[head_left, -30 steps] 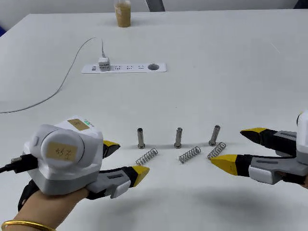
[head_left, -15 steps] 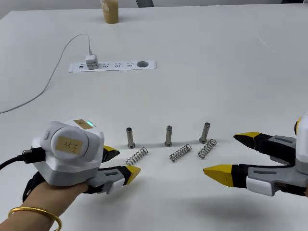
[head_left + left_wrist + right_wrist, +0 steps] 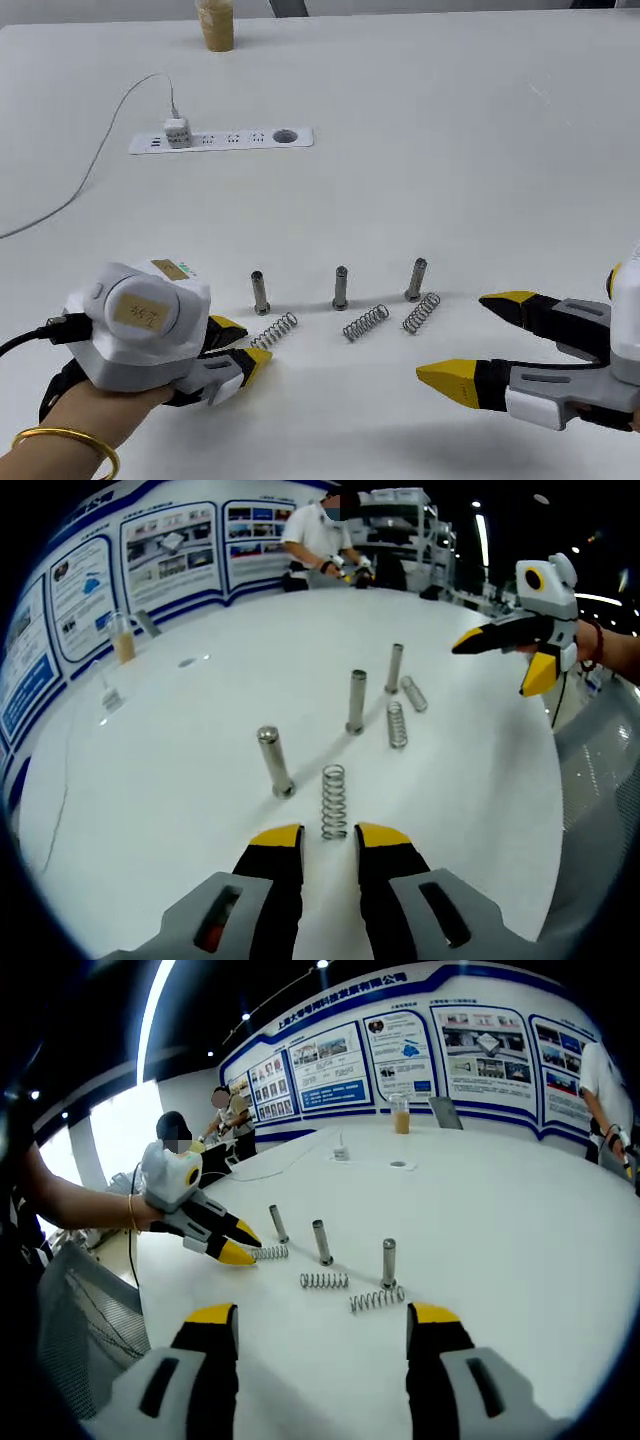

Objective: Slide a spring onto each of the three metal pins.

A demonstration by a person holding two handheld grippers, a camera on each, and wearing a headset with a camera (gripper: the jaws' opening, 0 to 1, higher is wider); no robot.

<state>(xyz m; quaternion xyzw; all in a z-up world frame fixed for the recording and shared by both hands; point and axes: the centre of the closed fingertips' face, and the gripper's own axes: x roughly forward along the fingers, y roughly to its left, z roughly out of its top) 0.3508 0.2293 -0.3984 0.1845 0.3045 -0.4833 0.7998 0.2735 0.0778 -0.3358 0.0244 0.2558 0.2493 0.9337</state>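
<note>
Three metal pins (image 3: 259, 292) (image 3: 341, 287) (image 3: 416, 279) stand upright in a row on the white table. A spring lies flat in front of each: left spring (image 3: 274, 331), middle spring (image 3: 366, 322), right spring (image 3: 421, 312). My left gripper (image 3: 245, 342) is low on the table, its jaws narrowly open. In the left gripper view the near end of the left spring (image 3: 333, 801) lies just between the tips of the left gripper (image 3: 330, 835), ungripped. My right gripper (image 3: 463, 337) hovers wide open to the right of the right spring, holding nothing.
A white power strip (image 3: 220, 140) with a plug (image 3: 177, 132) and a trailing cable lies at the back left. A cup with a beige drink (image 3: 215, 25) stands at the far edge. A person (image 3: 325, 535) stands beyond the table's far end.
The left gripper's jaws have narrowed around the near end of the left spring. The right gripper has drifted slightly toward me, still wide open. The head camera has shifted.
</note>
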